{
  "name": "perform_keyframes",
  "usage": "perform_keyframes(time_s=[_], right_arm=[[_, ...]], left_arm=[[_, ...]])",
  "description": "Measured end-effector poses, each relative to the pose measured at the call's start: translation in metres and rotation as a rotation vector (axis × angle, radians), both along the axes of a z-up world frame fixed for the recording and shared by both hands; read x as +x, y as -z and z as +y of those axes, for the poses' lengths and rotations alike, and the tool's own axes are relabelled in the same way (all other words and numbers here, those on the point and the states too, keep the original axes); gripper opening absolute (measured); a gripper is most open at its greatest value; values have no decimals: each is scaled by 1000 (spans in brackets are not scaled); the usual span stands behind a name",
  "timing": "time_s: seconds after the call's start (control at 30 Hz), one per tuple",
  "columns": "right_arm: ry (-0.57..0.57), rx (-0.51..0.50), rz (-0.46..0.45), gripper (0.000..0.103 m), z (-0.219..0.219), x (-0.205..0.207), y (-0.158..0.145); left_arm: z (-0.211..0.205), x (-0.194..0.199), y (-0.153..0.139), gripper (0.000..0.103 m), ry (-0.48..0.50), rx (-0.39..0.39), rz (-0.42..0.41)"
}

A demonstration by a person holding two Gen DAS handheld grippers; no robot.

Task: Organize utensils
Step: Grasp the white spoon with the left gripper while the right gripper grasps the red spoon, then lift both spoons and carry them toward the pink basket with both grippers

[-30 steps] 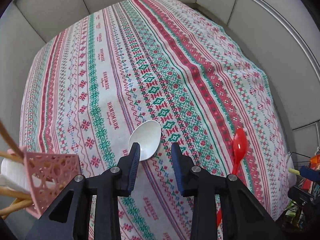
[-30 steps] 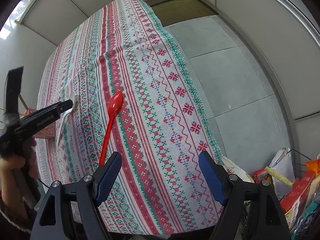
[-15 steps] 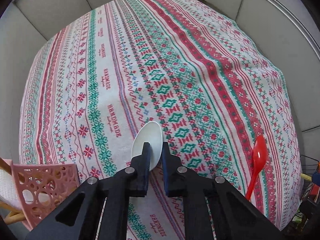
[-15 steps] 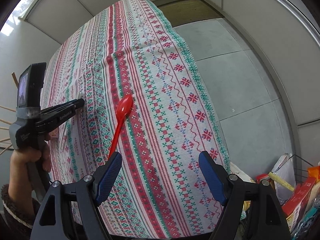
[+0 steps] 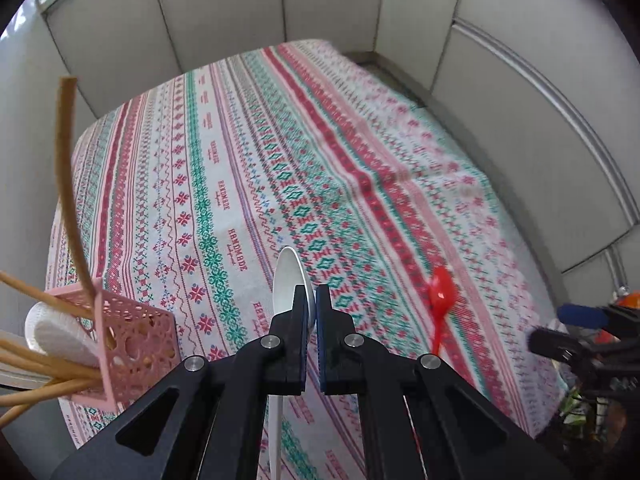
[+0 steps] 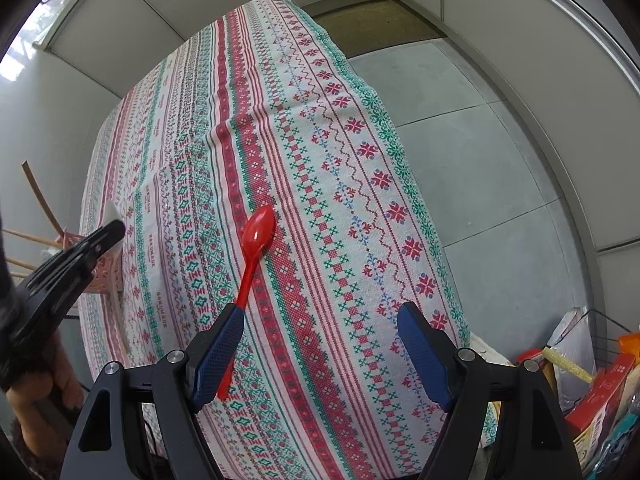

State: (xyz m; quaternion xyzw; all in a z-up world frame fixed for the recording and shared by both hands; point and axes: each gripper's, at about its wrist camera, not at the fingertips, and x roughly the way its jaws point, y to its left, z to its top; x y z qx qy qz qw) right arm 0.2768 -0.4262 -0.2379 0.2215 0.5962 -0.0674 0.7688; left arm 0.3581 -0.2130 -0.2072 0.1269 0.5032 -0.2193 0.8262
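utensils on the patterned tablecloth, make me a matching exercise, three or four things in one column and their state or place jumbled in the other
Things:
1. white spoon
2. red spoon
3. pink basket
4. right gripper

States:
A. lying flat on the tablecloth, held by nothing
B. jaws wide apart, nothing between them
C. clamped between the left gripper's jaws
D. at the table's edge, holding wooden sticks

Pairs: 1-C, 2-A, 3-D, 4-B
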Motion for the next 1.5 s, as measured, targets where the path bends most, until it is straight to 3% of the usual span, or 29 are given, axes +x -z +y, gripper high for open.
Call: perform_keyframes(time_s=[0.27, 0.53, 0.73, 1.2, 1.37, 1.5], right_arm=[[22, 39, -15, 80, 5, 7, 0], [9, 47, -36, 76, 19, 30, 7], [-1, 43, 0, 62, 34, 47, 22], [-64, -125, 50, 28, 68, 89, 49], [-64, -180, 33, 28, 74, 92, 49], [-36, -156, 5, 27, 78, 90, 46]], left_arm=[[33, -46, -40, 3, 42, -145, -15], [93, -86, -52, 3, -35, -338, -7], [122, -95, -51, 3, -45, -349, -49], [176, -96, -59, 3, -112, -378, -61], [193, -97, -72, 3, -153, -420, -102], [202, -98, -87, 3, -164, -467, -159]])
